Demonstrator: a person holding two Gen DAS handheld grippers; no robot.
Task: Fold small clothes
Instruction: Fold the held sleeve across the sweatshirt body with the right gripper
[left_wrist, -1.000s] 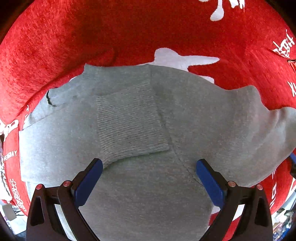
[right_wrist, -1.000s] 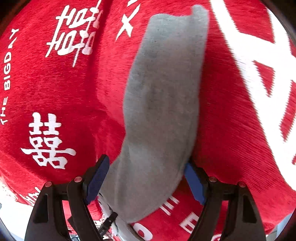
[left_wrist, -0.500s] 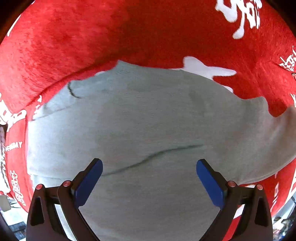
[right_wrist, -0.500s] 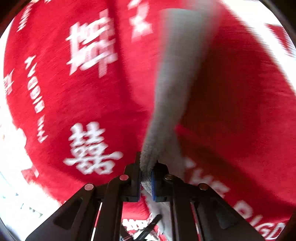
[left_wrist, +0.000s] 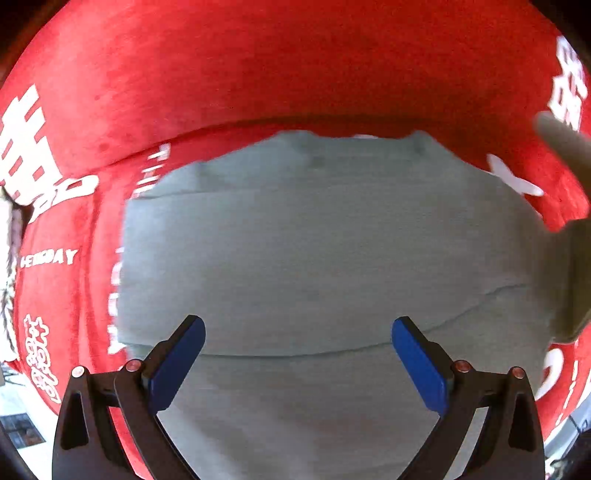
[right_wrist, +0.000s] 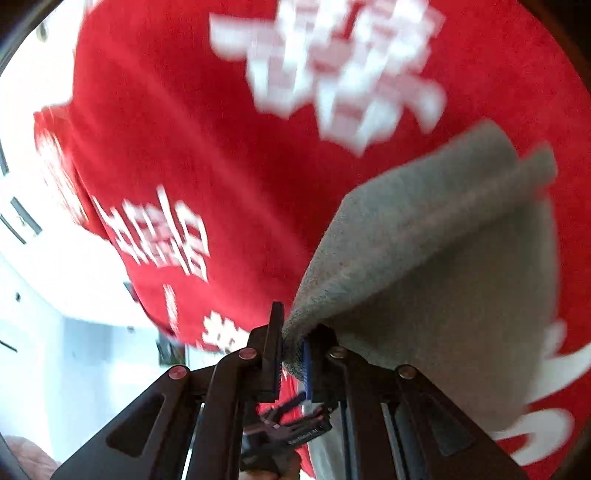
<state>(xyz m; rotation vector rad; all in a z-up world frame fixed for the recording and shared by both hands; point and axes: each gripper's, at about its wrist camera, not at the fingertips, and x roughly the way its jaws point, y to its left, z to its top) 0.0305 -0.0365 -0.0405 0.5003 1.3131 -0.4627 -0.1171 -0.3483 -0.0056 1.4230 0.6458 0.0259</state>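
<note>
A soft grey knit sweater (left_wrist: 325, 251) lies spread flat on a plush red cloth (left_wrist: 258, 70) printed with white characters, directly beneath the wide-open left gripper (left_wrist: 297, 363). The right gripper (right_wrist: 293, 349) is clamped on its lifted, fuzzy sleeve (right_wrist: 424, 236), which drapes away to the right

Grey knit garment (left_wrist: 325, 258): body spread flat on the red printed cloth (left_wrist: 258, 66), shallow creases near its right side. One sleeve (right_wrist: 436, 251) is lifted off the cloth, its end pinched and raised.
</note>
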